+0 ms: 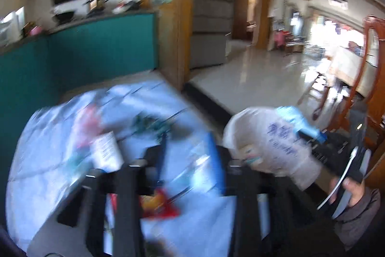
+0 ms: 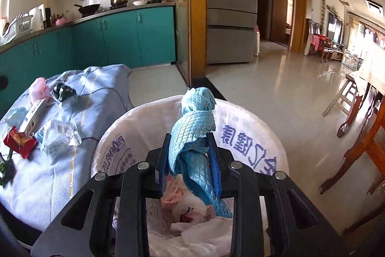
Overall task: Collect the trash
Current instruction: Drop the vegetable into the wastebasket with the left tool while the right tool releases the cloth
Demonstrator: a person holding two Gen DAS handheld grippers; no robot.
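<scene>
My right gripper is shut on a light-blue quilted cloth and holds it over a bin lined with a white printed bag; crumpled paper and wrappers lie inside. On the pale-blue tablecloth to the left lie a white box, a red packet, clear plastic packaging, a dark wrapper and a pink scrap. The left wrist view is blurred: my left gripper is open above that cloth, with the red packet below it and nothing between its fingers. The bin is to its right.
Teal kitchen cabinets with pots on the counter run behind the table. A grey fridge stands past a wooden door frame. Glossy tiled floor stretches to the right, where a wooden table and stool stand. A person's hand holds the right gripper.
</scene>
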